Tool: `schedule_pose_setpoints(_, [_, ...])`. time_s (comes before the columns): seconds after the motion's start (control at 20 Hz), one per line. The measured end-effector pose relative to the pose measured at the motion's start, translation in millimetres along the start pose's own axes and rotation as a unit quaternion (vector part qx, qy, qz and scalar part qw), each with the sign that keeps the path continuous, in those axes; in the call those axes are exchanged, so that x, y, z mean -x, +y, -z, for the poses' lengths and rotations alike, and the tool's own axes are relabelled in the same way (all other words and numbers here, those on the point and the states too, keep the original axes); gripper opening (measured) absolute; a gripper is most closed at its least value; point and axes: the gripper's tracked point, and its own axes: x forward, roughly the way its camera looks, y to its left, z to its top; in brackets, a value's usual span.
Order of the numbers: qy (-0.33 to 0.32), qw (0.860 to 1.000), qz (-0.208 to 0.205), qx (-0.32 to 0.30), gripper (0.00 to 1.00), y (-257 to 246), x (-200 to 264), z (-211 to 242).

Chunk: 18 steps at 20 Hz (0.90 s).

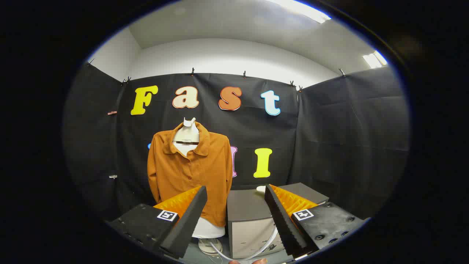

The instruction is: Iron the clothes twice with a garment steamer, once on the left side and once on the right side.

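An orange-brown button shirt (190, 172) hangs on a white mannequin torso (187, 137) standing on a round base (209, 245), beyond my left finger. My gripper (235, 190) is open, with nothing between its fingers. Past the gap between them stands a grey box (249, 220), to the right of the shirt. A small white object (261, 189) peeks up on top of the box, just behind my right fingertip; I cannot tell what it is. A white cord (256, 251) curves in front of the box, low between the fingers.
Black cloth walls close the booth behind and on both sides. A second grey box top (306, 192) shows behind my right finger. A fingertip of a person's hand (253, 261) shows low down between the fingers.
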Motion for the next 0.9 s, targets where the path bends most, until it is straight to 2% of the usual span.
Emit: schedule_pose_setpoints(0.9, [0.001,1.0,0.004,-0.003,0.98,-7.8,1.7,-0.3])
